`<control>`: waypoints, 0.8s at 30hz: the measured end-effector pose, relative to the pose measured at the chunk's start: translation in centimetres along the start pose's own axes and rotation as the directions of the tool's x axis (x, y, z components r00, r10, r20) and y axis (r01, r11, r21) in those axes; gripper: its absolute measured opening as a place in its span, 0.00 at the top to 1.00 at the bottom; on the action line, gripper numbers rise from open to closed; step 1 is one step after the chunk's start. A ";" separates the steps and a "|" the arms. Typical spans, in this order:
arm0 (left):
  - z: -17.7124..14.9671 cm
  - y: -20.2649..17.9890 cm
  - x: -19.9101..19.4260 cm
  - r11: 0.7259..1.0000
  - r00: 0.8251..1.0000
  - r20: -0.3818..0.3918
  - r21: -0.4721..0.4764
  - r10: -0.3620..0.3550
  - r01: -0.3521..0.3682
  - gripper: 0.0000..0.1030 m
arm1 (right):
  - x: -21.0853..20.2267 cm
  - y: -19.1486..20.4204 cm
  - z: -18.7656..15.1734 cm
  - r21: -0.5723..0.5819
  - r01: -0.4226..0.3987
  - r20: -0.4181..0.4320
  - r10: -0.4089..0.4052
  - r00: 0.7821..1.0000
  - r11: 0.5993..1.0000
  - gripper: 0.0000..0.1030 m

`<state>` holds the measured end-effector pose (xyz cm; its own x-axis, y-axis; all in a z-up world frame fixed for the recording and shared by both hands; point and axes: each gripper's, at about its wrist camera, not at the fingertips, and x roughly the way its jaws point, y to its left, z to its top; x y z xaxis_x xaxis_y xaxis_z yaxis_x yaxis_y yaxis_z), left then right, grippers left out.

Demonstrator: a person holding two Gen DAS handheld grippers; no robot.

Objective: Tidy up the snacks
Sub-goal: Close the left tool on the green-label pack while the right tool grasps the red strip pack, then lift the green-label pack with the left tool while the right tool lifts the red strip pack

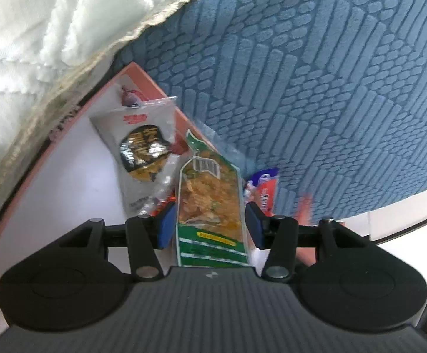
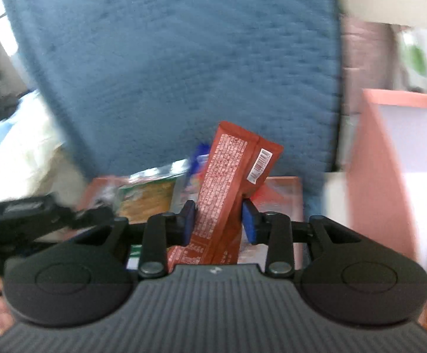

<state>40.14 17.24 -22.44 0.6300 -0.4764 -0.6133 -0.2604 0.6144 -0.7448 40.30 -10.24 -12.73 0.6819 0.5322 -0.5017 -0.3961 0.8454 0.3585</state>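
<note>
— What surrounds the box?
— Blue ribbed rug (image 1: 316, 88), quilted white bedding (image 1: 36, 14). The left gripper (image 1: 210, 223) grasps a glossy green snack bag (image 1: 209, 197) over the pink box (image 1: 142, 79).
— And the right gripper (image 2: 219, 220)?
— Clenched on a red packet (image 2: 228, 182).

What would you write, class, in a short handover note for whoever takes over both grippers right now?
Left gripper: shut on the green snack packet, held over the pink box.
Right gripper: shut on the red-brown snack packet, above the blue rug.
Done: a clear packet with a black label already lies in the box.
Left: put both held packets away; more packets lie below the right gripper.
</note>
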 end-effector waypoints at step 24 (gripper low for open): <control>-1.7 -2.1 2.4 0.997 0.997 0.082 0.080 0.008 -0.014 0.48 | 3.9 1.1 -2.5 -0.060 -0.024 -0.113 0.017 0.993 0.998 0.64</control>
<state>40.96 13.75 -22.75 0.6861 -0.4183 -0.5952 -0.2098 0.6697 -0.7124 40.99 -7.16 -16.28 0.6010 0.5487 -0.5812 -0.4485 0.8334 0.3230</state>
